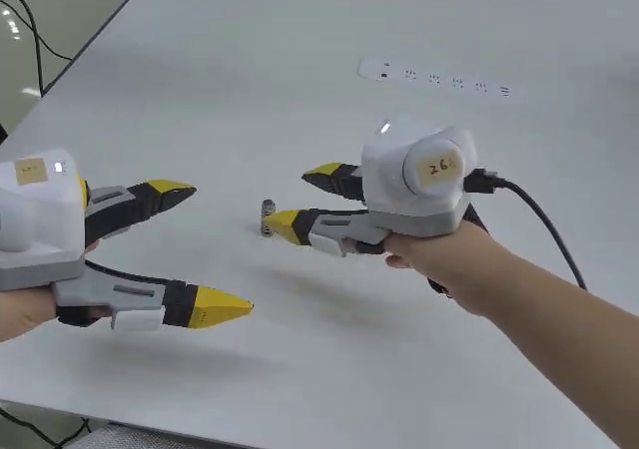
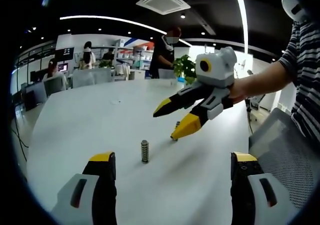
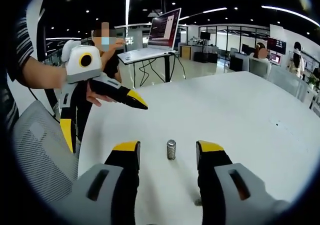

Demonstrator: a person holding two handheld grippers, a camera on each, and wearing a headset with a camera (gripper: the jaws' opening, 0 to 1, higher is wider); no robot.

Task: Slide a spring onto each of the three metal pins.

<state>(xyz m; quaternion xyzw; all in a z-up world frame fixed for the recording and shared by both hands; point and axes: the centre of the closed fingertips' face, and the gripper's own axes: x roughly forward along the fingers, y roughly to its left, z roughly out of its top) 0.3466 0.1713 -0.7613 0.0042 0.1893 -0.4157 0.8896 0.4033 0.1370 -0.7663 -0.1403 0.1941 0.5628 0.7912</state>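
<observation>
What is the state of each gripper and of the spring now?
Spring: upright on the table, not gripped.
Left gripper: open, holding nothing.
Right gripper: open, holding nothing.

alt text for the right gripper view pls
A small upright spring stands on the white table, just ahead of the open right gripper and centred between its yellow-tipped jaws. The left gripper, also open, is held up at the view's left.

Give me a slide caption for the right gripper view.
Open right gripper aimed at an upright spring on the white table, with the open left gripper opposite.
</observation>
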